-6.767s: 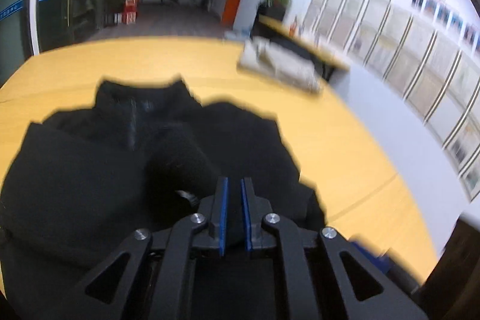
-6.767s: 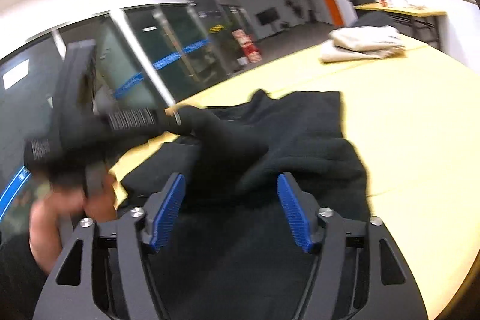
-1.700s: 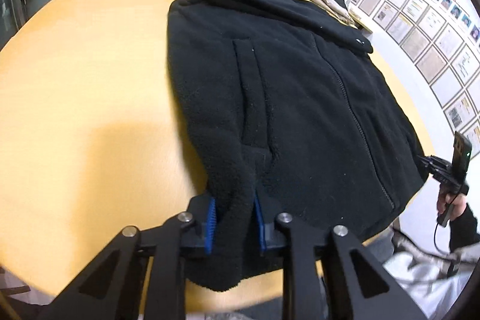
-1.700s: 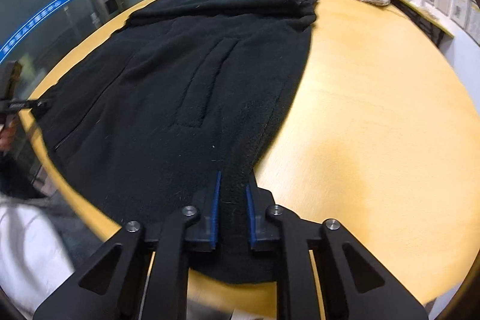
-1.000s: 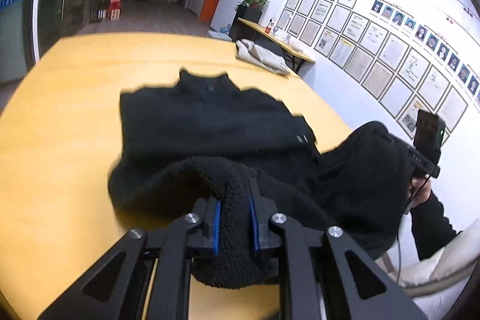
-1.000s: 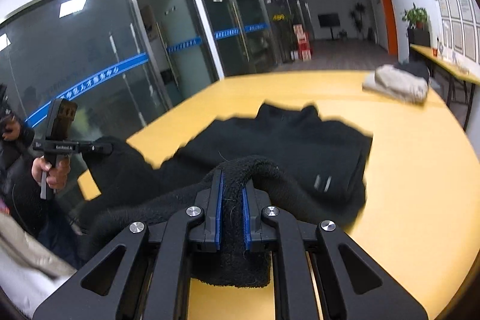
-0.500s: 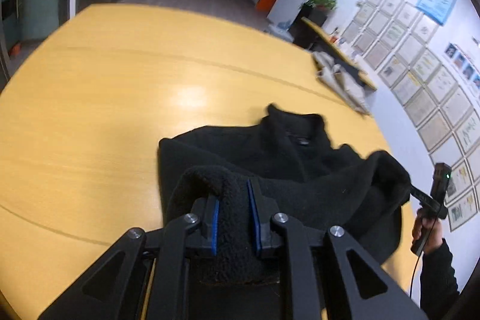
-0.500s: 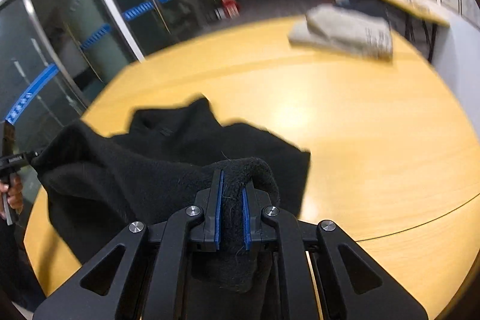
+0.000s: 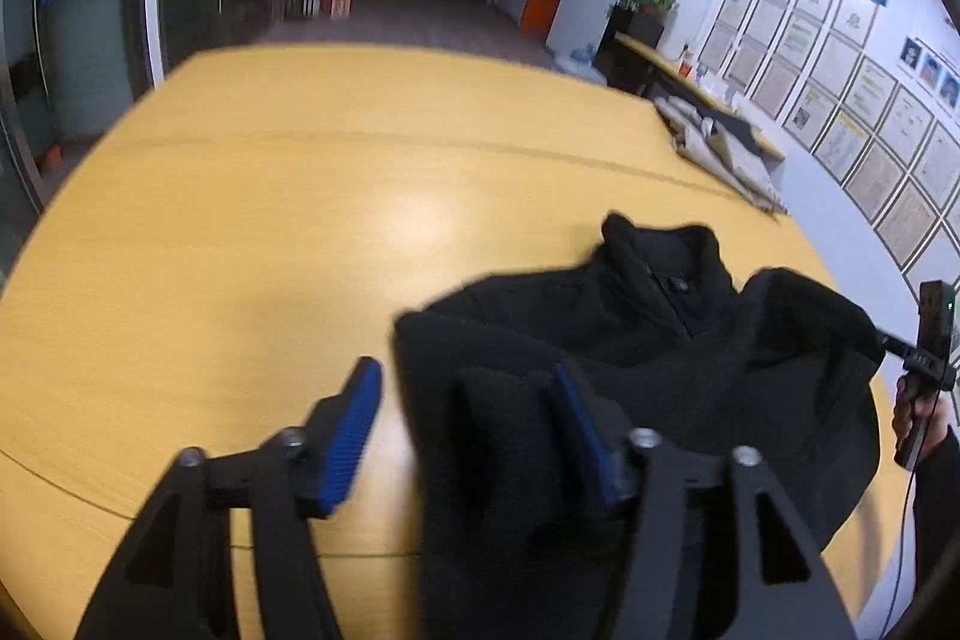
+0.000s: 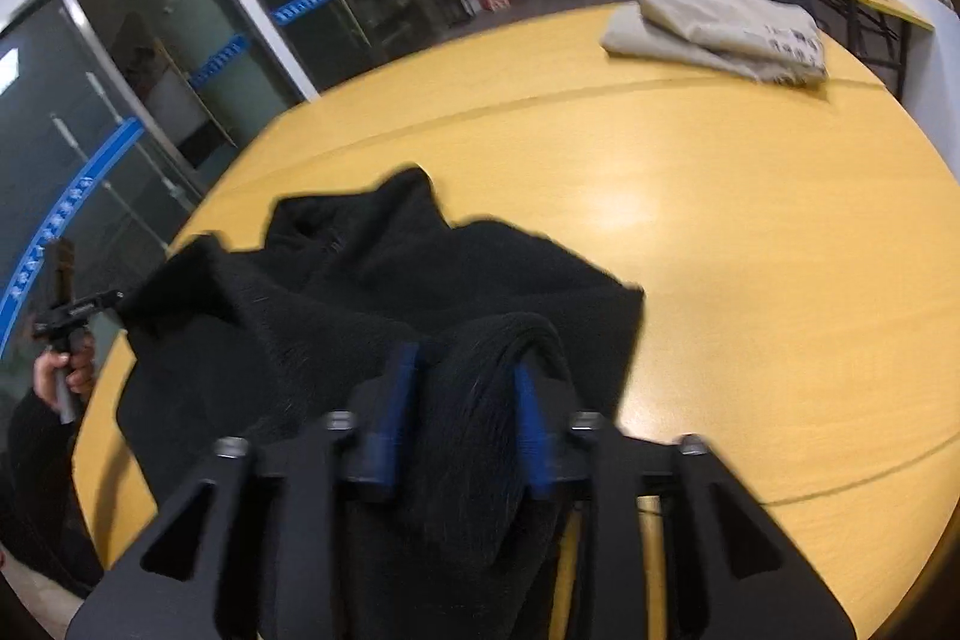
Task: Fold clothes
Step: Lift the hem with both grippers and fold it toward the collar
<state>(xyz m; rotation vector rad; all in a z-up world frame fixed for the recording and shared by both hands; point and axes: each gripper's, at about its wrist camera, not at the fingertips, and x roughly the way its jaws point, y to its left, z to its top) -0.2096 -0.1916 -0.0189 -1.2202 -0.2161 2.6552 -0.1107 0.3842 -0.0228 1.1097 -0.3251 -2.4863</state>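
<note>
A black fleece jacket (image 9: 648, 334) lies folded over on the yellow table (image 9: 240, 232), collar toward the far side. My left gripper (image 9: 465, 388) is open, its blue pads wide apart, with the jacket's hem edge loose between them. In the right wrist view the same jacket (image 10: 360, 298) lies bunched, and my right gripper (image 10: 462, 370) is partly open with a fold of hem still draped between its blue pads.
A folded beige garment (image 10: 720, 28) lies at the table's far side; it also shows in the left wrist view (image 9: 720, 148). Glass doors stand to the left, a wall of framed papers to the right. The other hand-held gripper shows at each view's edge.
Both grippers carried the hem up over the jacket toward the collar, then opened. The left jaws now stand wide; the right jaws have parted and the fabric is slack.
</note>
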